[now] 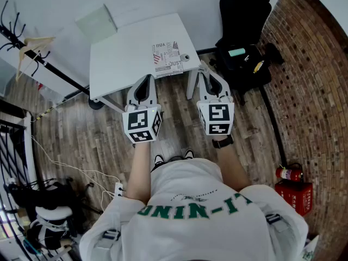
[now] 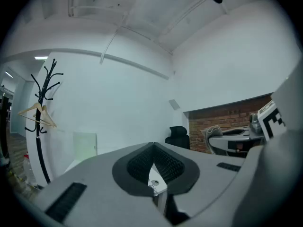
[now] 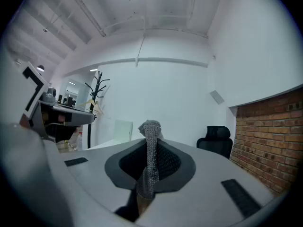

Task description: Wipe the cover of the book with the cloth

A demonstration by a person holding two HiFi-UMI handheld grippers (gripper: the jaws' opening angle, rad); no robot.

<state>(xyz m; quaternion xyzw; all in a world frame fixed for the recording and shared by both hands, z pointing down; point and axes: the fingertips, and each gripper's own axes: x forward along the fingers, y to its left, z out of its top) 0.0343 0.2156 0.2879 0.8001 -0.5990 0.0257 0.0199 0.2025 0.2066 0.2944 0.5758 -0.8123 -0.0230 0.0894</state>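
The person stands a step back from the table [image 1: 117,64], arms bent, with both grippers held out over the wooden floor [image 1: 98,140] and not yet over the tabletop.

The left gripper [image 1: 145,80] has its jaws brought together at the tips with nothing between them. It looks free to steady the book later.

The right gripper [image 1: 205,73] is clamped on a grey knitted cloth [image 3: 150,164]. A fold of it is pinched between the pads and stands up past the jaw tips. This leaves a loose end to press down as the wiping surface, which is probably why it is gripped that way.

Beyond the jaws, the book [image 1: 167,54] lies flat near the table's front right corner, cover up and printed with lettering. A small round object [image 1: 185,57] sits just beside it. The book is close to the edge, within easy reach of the right gripper, and wiping has not begun.

Farther off, a black office chair [image 1: 244,15] stands by the brick wall [image 1: 310,80].
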